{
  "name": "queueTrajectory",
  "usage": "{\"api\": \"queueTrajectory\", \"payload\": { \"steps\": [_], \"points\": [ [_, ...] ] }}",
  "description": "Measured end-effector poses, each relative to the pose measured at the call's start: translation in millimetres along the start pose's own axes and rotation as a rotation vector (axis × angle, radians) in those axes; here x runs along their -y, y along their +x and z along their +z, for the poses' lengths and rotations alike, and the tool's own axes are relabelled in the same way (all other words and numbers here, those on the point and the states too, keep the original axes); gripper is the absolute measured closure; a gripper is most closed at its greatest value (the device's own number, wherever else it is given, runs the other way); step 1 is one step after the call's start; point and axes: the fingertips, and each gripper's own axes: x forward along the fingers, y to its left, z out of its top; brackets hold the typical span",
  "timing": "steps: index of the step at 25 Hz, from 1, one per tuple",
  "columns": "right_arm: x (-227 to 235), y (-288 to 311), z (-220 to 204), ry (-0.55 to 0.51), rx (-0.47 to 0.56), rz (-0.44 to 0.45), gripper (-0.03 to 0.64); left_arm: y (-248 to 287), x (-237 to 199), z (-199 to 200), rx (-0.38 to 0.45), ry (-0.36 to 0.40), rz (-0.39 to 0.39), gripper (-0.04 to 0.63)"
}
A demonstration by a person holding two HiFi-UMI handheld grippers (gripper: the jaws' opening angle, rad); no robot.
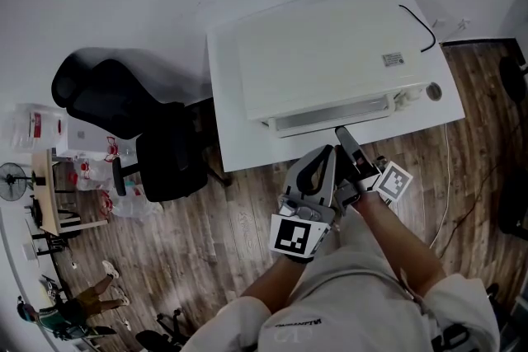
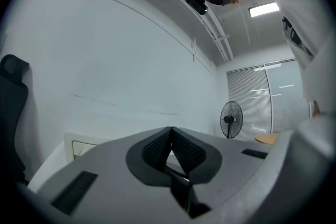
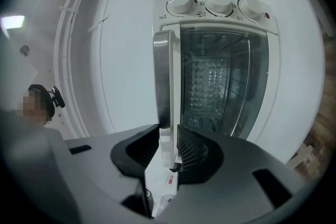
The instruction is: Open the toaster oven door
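A white toaster oven stands on a white table, its door side facing me. In the right gripper view the oven fills the middle, with three knobs beside the glass door. The door's silver handle runs down between the pads of my right gripper. The pads stand close on either side of the handle without visibly pressing it. In the head view the right gripper points at the oven's front. My left gripper sits just beside it, held back. Its pads meet with nothing between them.
A black office chair stands left of the table on the wooden floor. A black cable runs off the oven's far right corner. A standing fan and a white wall show in the left gripper view. Another person is at the lower left.
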Motion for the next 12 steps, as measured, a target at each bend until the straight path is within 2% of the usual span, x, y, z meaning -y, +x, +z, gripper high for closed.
{"api": "queueTrajectory", "payload": {
  "steps": [12],
  "points": [
    [-5.2,7.1,9.9,0.023,0.048,0.033,0.500,2.6,-0.3,0.3,0.004,-0.007,-0.007,0.589]
  ]
}}
